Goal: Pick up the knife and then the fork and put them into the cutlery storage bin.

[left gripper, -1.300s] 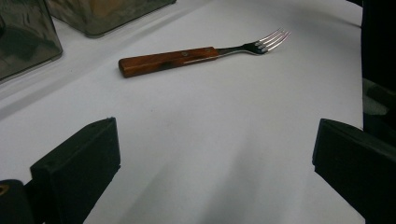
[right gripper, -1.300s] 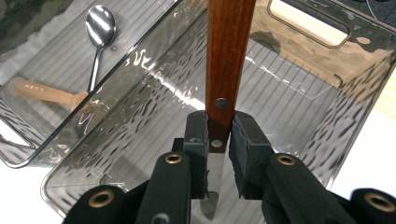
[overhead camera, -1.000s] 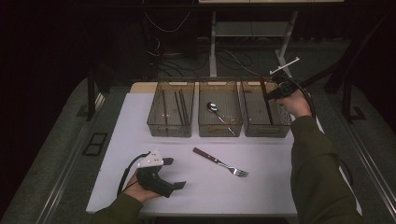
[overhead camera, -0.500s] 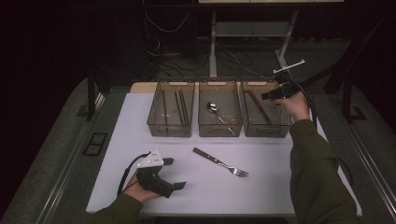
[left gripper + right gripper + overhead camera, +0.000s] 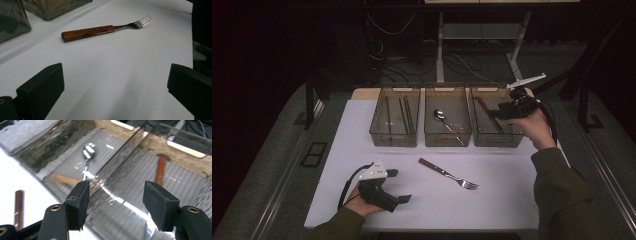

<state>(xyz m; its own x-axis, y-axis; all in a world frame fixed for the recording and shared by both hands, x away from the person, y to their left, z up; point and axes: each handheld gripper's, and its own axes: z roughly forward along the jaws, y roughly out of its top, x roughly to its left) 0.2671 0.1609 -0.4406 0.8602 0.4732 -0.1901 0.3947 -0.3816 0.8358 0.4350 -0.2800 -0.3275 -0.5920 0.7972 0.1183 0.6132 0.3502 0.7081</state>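
A fork with a wooden handle lies on the white table, also seen ahead in the left gripper view. My left gripper rests on the table at the front left, open and empty, jaws toward the fork. My right gripper hovers over the right clear bin. Its jaws have just been opening and stand open with nothing between them. A wooden-handled utensil lies in that bin.
Three clear bins stand in a row at the back. The middle bin holds a spoon, and the left bin holds long thin utensils. Cables and table legs lie beyond the far edge.
My right gripper's jaws have opened, and the hand has drawn slightly back and up from the right bin. The left hand and the fork have not moved.
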